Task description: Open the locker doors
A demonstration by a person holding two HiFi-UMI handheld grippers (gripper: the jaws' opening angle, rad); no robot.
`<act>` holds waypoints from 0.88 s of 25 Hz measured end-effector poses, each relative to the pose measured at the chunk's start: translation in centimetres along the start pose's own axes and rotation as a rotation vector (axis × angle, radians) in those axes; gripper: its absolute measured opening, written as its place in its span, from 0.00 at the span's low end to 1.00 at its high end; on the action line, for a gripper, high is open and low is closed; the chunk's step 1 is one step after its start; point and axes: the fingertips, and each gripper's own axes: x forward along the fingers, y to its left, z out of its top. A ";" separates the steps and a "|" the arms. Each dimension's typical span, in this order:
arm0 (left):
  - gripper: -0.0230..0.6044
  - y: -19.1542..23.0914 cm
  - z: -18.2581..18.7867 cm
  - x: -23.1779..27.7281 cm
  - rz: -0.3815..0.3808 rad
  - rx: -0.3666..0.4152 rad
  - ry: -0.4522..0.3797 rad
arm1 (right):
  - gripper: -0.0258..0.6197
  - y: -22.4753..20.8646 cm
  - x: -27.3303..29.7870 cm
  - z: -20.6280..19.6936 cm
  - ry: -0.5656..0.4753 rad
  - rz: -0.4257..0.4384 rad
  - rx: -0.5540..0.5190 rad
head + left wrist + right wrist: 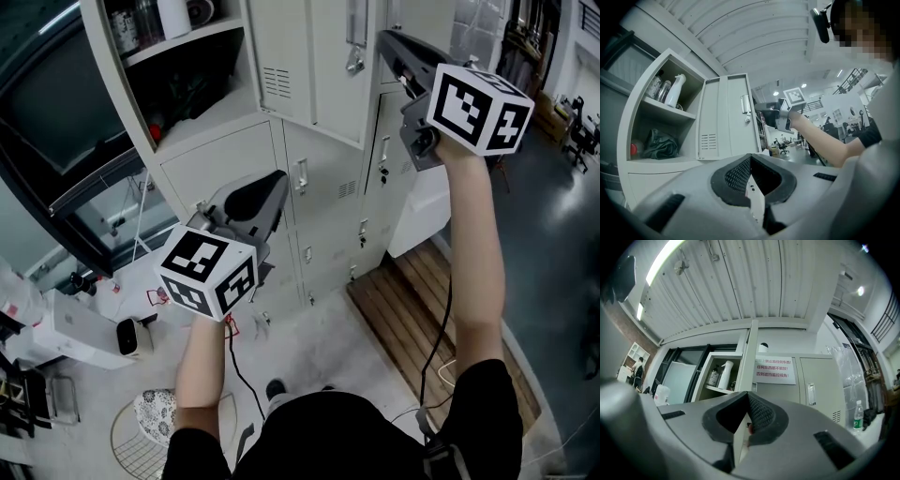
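**Head view.** The pale grey sheet-metal upper locker door [314, 66], top centre, stands swung out and exposes a shelf compartment [187, 56] at upper left. The right gripper [382, 39] meets the door's free edge at upper right. Left of centre, the left gripper [279, 178] reaches the right edge of the matching grey lower locker door [220, 159], which looks shut or barely ajar. The remaining doors [328, 187] at centre are closed.

**Left gripper view.** The jaws are pressed together on the thin white edge of the lower locker door, at bottom centre.

**Right gripper view.** The jaws pinch the upper locker door's edge, which rises to frame centre. A white plastic spray bottle [725, 373] stands on the exposed shelf.

**Assessment.** One door is open and one appears gripped ready for pulling. The rest are outstanding.
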 end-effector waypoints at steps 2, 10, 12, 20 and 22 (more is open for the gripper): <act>0.07 -0.1 0.1 -0.1 0.001 -0.001 -0.002 | 0.05 0.0 -0.2 -0.1 0.003 -0.001 0.003; 0.07 -0.6 0.3 -0.2 -0.004 -0.007 -0.012 | 0.05 0.6 -1.7 -0.1 0.006 0.000 -0.008; 0.07 -0.8 0.3 -0.2 -0.008 -0.009 -0.015 | 0.05 0.8 -2.2 -0.2 0.008 0.001 -0.011; 0.07 -1.3 0.4 0.0 -0.019 -0.017 -0.018 | 0.05 2.1 -3.9 -0.8 0.008 0.022 -0.022; 0.07 -1.3 0.5 0.1 -0.020 -0.020 -0.019 | 0.05 2.5 -4.3 -1.0 0.005 0.028 -0.023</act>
